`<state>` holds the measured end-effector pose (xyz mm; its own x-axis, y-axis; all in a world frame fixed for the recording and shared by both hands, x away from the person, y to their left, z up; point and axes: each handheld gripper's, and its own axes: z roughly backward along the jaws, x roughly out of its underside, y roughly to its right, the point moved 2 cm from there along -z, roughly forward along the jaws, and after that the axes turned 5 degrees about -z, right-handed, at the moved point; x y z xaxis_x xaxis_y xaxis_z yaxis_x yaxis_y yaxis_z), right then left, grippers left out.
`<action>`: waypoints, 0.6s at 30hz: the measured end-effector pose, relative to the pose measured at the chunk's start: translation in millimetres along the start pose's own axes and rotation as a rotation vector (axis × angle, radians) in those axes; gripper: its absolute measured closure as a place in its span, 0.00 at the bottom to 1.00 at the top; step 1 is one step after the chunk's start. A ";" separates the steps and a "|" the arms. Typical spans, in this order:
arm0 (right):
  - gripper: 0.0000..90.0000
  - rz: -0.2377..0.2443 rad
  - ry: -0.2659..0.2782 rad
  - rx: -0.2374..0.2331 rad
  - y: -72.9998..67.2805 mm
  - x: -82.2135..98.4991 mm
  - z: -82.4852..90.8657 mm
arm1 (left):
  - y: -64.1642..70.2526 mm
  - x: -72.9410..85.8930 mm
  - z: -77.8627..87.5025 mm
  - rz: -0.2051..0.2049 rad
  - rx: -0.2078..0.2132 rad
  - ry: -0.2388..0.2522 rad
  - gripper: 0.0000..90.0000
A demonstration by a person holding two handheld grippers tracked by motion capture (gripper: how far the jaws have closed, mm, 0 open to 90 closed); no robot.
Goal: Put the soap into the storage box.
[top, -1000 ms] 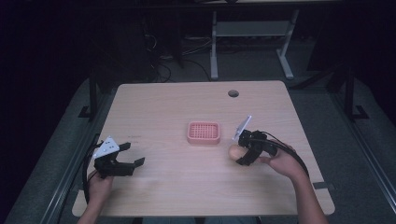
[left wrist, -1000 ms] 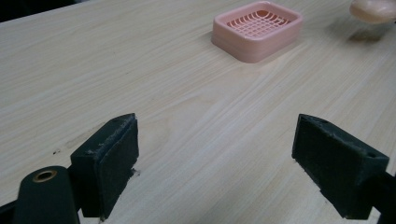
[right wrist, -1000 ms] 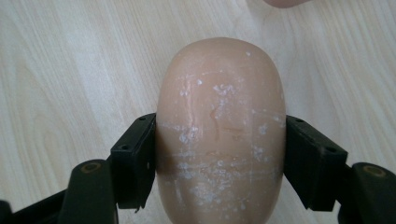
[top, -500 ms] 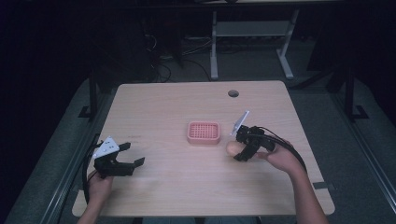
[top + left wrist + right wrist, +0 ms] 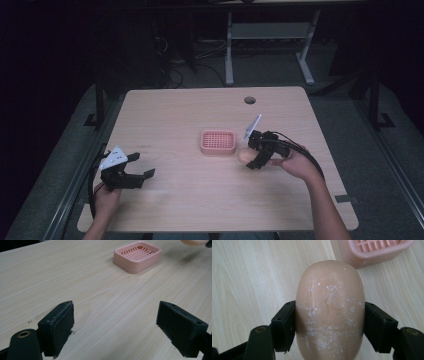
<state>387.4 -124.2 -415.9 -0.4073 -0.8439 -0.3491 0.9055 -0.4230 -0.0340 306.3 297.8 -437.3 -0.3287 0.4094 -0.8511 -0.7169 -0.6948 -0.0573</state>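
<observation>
Dark floor and desk legs surround a pale wooden table (image 5: 200,200). From the high view, a pink plastic soap dish with a slotted grid top (image 5: 218,141) sits near the table's middle. Just to its right, the right gripper (image 5: 248,158) holds a peach-coloured oval bar of soap (image 5: 243,155) close beside the dish, seemingly just above the wood. The left gripper (image 5: 142,165) rests near the left edge, well apart from both.

The left gripper view shows its jaws standing wide with nothing between them, only bare wood; the soap dish (image 5: 137,256) lies beyond, and the soap (image 5: 193,242) is cut off at the top right corner.

The right gripper view shows both pads pressed against the flanks of the soap (image 5: 329,310), clamped firmly. The dish (image 5: 374,250) is cut off at the upper edge, so its far rim is unseen.

The step in hand looks like carrying the soap to the dish. Next calls for lifting over the near rim, centring on the grid, then releasing. Whether the soap clears the table is hard to judge.
</observation>
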 end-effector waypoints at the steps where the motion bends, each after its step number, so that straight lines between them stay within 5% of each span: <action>1: 0.36 0.005 0.000 -0.001 0.0 -2.6 0.1 | 0.0 -0.1 0.1 0.002 0.000 0.002 0.16; 18: 0.36 0.018 0.007 -0.018 4.1 -14.1 -1.1 | -0.9 0.2 0.0 0.004 -0.002 0.004 0.16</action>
<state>397.0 -113.7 -412.1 -0.3899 -0.8490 -0.3565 0.9148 -0.4016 -0.0439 306.9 298.5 -437.4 -0.3292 0.4046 -0.8532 -0.7147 -0.6972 -0.0549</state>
